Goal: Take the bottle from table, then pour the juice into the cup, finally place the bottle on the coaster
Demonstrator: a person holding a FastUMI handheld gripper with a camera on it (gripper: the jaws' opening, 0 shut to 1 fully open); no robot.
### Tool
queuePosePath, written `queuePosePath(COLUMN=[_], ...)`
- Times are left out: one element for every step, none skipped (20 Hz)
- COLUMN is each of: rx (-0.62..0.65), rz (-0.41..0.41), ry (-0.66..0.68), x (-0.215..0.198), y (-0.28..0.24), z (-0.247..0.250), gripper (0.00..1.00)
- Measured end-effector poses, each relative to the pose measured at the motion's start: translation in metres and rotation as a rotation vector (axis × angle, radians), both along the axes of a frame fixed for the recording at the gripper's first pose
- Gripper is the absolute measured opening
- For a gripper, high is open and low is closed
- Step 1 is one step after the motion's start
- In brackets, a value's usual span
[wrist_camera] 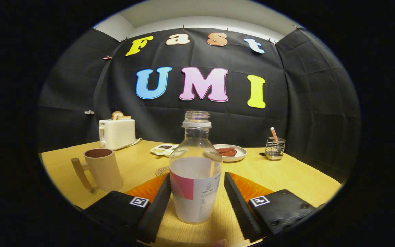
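A clear plastic bottle (195,178) with no cap stands upright on the wooden table (286,171), about half full of whitish juice, with a pink and white label. It sits between the fingers of my gripper (196,175), which is open; the fingertips flank its sides closely, with a thin gap showing on the right. A beige cup (103,168) with a wooden handle stands to the left, beyond the left finger. A round coaster (162,171) peeks out just behind the left fingertip, mostly hidden by the finger and the bottle.
At the back left a white toaster (117,133) holds bread. Behind the bottle lie a small white tray (163,150) and a plate (238,154) with reddish sausages. A wire holder (275,148) stands at the back right.
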State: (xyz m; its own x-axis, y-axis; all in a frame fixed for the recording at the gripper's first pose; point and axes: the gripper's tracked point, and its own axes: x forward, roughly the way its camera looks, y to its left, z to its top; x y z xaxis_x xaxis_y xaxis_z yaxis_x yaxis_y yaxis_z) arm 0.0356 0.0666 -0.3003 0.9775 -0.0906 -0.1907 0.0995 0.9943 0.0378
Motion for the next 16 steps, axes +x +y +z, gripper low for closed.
queuePosePath(rx=[0.010,0.017,0.022,0.026,0.019,-0.002,-0.025,-0.061,-0.118,-0.181,-0.250,-0.318,-0.373,-0.414,-0.458,-0.510], rz=[-0.010,-0.021,-0.034,-0.038,-0.048,-0.077,-0.085,-0.084,-0.082,-0.068,-0.055,-0.048,-0.045,-0.043,-0.042,-0.044], ry=[-0.002,0.000,-0.001,0.003,0.008,0.030,0.048,0.059,0.071,0.073,0.084,0.102,0.110,0.107,0.102,0.097], x=[0.001,0.004,0.006,0.008,0.010,0.012,0.012,0.014,0.015,0.018,0.021,0.024,0.024,0.026,0.027,0.031], y=[0.002,0.001,0.001,0.002,0.002,-0.004,-0.006,-0.006,-0.006,-0.006,-0.006,-0.009,-0.011,-0.010,-0.008,-0.006], z=[-0.002,-0.002,-0.002,-0.003,-0.002,-0.002,0.000,0.005,0.014,0.025,0.036,0.047,0.060,0.075,0.091,0.104], gripper=[0.86,0.79,0.79,0.78,0.78,0.76,0.74,0.72,0.72,0.69,0.69,0.69,0.69,0.69,0.69,0.69])
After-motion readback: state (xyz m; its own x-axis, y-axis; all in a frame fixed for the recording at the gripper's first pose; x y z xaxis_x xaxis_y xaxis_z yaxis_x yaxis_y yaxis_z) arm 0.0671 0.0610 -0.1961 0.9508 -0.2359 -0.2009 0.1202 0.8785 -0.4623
